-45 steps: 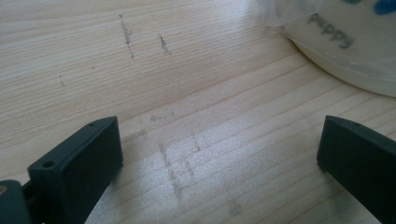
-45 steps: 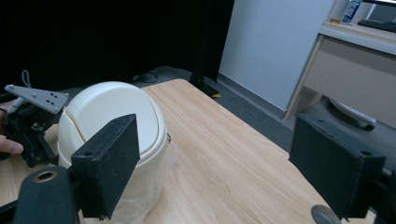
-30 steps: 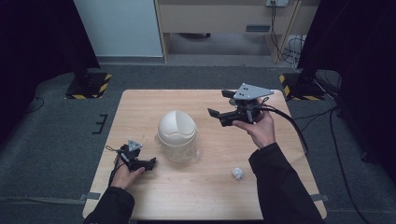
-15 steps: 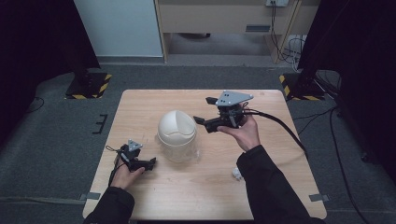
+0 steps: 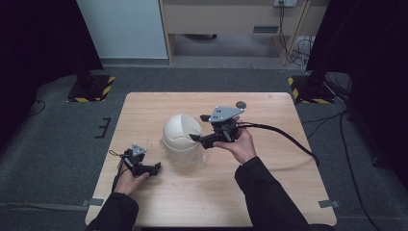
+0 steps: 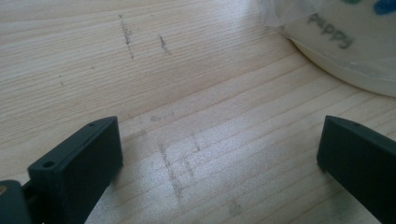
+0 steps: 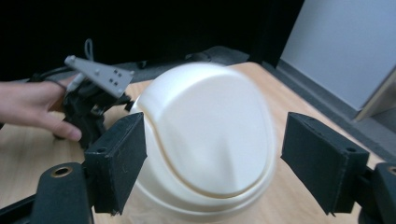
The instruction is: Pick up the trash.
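The left gripper rests low on the pale wooden table near its left front part, and its jaws are wide apart with bare wood grain between them. Just to its right, at the table's middle, stands the domed cream bin lid, smooth and round, with thin clear plastic at its base. The right gripper reaches its top from the right, tilted down, jaws wide around the dome. The writing on the rim is cut off.
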